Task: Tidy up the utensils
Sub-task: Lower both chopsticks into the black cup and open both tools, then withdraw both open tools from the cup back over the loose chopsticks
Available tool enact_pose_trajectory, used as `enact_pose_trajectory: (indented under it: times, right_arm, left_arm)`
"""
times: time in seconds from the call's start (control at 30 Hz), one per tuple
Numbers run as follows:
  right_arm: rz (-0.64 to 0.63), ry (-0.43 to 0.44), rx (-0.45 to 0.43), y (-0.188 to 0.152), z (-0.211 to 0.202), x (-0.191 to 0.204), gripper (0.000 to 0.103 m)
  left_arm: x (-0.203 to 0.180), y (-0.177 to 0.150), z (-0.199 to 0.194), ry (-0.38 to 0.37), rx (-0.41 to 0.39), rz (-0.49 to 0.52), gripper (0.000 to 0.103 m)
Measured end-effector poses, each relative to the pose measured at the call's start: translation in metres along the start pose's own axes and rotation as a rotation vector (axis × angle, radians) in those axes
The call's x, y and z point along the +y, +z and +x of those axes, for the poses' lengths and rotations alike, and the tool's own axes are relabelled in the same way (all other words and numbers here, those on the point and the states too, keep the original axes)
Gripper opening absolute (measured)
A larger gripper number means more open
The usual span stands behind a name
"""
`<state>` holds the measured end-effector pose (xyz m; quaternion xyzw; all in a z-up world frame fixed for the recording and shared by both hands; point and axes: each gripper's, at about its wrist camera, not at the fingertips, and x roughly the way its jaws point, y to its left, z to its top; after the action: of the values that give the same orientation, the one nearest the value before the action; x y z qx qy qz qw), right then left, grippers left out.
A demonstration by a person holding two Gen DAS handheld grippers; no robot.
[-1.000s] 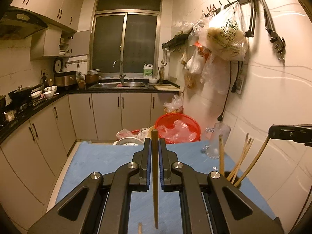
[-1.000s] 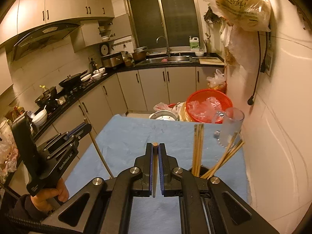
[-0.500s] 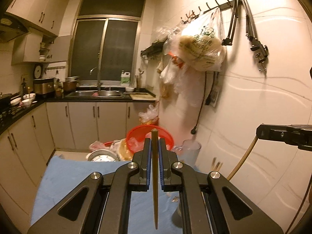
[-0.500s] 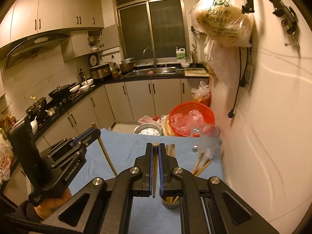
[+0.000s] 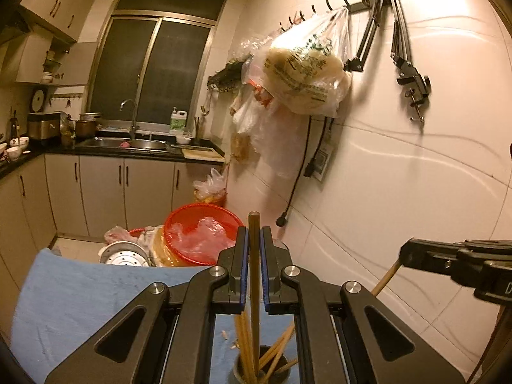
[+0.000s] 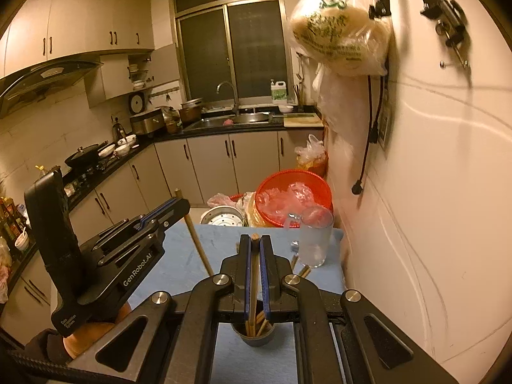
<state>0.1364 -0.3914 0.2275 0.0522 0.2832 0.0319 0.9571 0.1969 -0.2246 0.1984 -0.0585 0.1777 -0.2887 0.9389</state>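
Chopsticks are what both my grippers carry: the left gripper (image 5: 253, 240) has its jaws pinched on one wooden chopstick (image 5: 253, 275), and the right gripper (image 6: 255, 246) pinches a second chopstick (image 6: 254, 275) the same way. What has changed over the last second is where I am aiming. A moment back the left wrist view looked out over open blue cloth with the dark holder cup (image 5: 262, 368) off to its right; now the cup sits directly under the left gripper, and the lower end of my held stick reaches down among the chopsticks already standing in it. In the right wrist view the same cup (image 6: 254, 331) has come in from the right to lie straight below the right jaws, near the cloth's near edge, with the glass mug (image 6: 312, 240) beyond it by the wall-side edge of the blue cloth (image 6: 166, 265). Neither grip has loosened in that time. I judge that both sticks are now lined up for dropping; the left tip looks inside the rim, but whether the right tip has entered I cannot tell. Release is the step left.
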Motion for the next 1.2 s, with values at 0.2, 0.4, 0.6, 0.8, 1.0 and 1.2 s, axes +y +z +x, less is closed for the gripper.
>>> enact_pose_trajectory:
  times: [0.2,0.4,0.6,0.8,1.0,1.2]
  right_arm:
    - [0.009,0.004,0.047,-0.014,0.02,-0.008,0.004]
    - [0.03,0.011,0.102,-0.035,0.045,-0.014,0.005]
    - [0.077,0.01,0.148,-0.057,0.066,-0.026,0.005]
    - [0.113,0.003,0.164,-0.065,0.075,-0.037,0.005]
    - [0.131,0.006,0.165,-0.07,0.077,-0.04,0.034]
    - [0.149,0.008,0.118,-0.072,0.059,-0.04,0.057]
  left_arm:
    - [-0.003,-0.017,0.021,0.02,0.046,0.022,0.006]
    - [0.009,-0.041,0.031,0.042,0.096,0.005,0.006]
    - [0.025,-0.062,0.035,0.063,0.136,-0.035,0.007]
    - [0.033,-0.071,0.032,0.072,0.152,-0.054,0.007]
    - [0.037,-0.073,0.024,0.073,0.156,-0.068,0.026]
    - [0.049,-0.083,-0.006,0.075,0.136,-0.091,0.046]
